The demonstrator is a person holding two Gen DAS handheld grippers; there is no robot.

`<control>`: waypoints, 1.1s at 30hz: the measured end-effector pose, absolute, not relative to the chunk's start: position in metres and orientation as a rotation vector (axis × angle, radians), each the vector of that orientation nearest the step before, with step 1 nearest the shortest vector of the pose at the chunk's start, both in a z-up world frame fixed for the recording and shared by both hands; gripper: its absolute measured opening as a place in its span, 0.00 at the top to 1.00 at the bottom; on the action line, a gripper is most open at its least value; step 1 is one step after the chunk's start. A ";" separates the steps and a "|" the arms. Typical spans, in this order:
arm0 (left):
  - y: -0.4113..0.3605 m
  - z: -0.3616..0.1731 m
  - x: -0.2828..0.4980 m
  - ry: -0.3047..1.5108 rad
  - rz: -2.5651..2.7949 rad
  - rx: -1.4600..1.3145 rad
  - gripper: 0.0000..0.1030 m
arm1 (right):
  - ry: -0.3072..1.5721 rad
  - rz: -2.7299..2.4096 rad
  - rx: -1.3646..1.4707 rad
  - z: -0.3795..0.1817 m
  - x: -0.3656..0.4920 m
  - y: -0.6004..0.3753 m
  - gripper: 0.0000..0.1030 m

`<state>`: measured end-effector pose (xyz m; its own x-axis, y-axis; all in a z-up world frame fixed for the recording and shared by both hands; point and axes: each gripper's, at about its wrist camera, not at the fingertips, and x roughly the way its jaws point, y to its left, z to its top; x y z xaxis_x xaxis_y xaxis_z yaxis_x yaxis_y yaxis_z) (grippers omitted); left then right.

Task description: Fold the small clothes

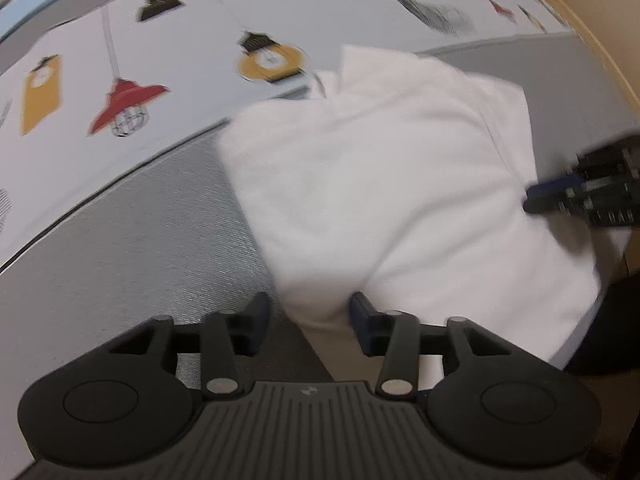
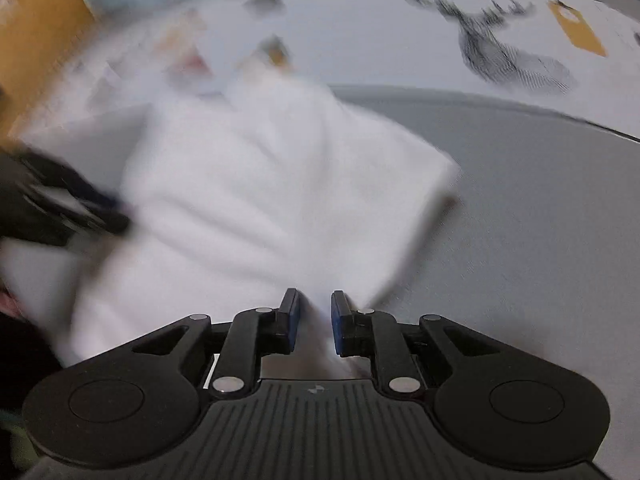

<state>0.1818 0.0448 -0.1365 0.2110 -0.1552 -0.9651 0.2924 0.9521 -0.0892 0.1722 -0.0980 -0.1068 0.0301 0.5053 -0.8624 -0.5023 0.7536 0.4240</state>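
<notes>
Left wrist view, left gripper [image 1: 310,312] parted around white garment [image 1: 384,184], grey mat [image 1: 132,248]

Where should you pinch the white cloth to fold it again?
Probably the free corner of the white cloth, out over the grey mat. It lies flat with bare mat around it, so low fingers can come in from that open side.

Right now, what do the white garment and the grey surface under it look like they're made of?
White garment: soft matte fabric, probably cotton knit; it folds and bunches limply. Grey surface: looks like woven textile, with fine diagonal ribbing; blur leaves it uncertain.
</notes>
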 end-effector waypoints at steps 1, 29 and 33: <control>0.047 -0.129 0.181 1.305 -0.304 0.105 0.58 | 1.325 0.773 0.037 -0.103 0.174 -0.100 0.84; 0.078 -0.152 0.208 1.384 -0.285 -0.300 0.21 | 1.480 0.682 0.396 -0.127 0.216 -0.111 0.31; 0.072 -0.157 0.212 1.369 -0.294 -0.291 0.31 | 1.468 0.679 0.429 -0.125 0.219 -0.110 0.63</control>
<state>0.2122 0.0721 -0.1570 0.1755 -0.3709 -0.9119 0.0358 0.9281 -0.3706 0.2190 -0.1099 -0.1255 -0.0301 0.6517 -0.7579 -0.1556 0.7459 0.6476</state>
